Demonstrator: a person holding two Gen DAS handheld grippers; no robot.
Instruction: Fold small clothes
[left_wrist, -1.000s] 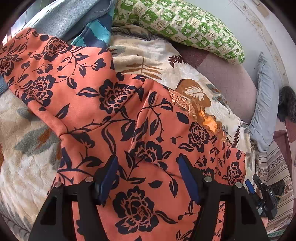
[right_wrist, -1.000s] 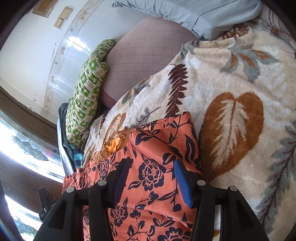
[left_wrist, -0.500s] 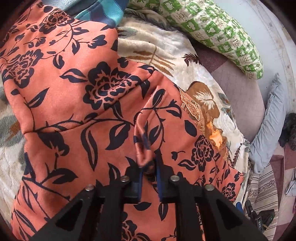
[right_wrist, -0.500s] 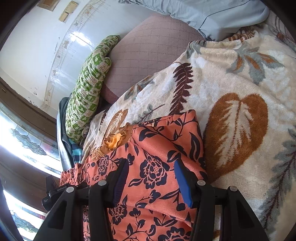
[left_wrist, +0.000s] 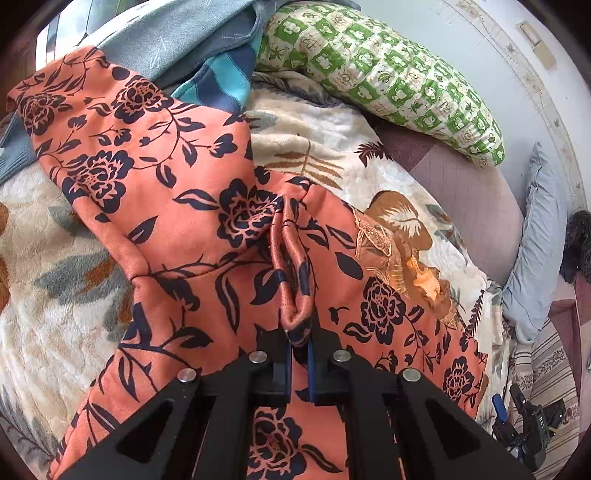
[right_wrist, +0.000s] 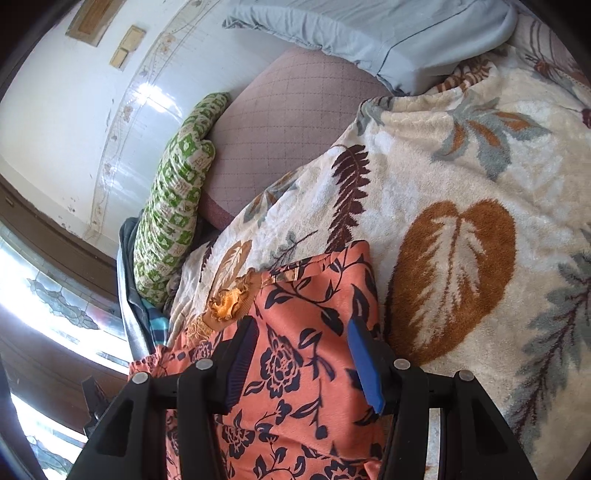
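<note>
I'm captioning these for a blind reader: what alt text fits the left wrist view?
The left gripper pinches a raised fold of an orange floral garment spread on a leaf-print blanket. A green checked pillow lies behind.

Both wrist views close, angled down; share orange garment (left_wrist: 177, 192).

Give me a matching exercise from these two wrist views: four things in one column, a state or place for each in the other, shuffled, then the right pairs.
Things:
1. left gripper
2. right gripper
3. green pillow
4. orange garment

States or places:
A. lies spread on the leaf blanket
B. jaws apart over flat cloth
C. leans by the white wall
D. jaws shut on a pinched ridge of cloth

Pairs: 1-D, 2-B, 3-C, 4-A
</note>
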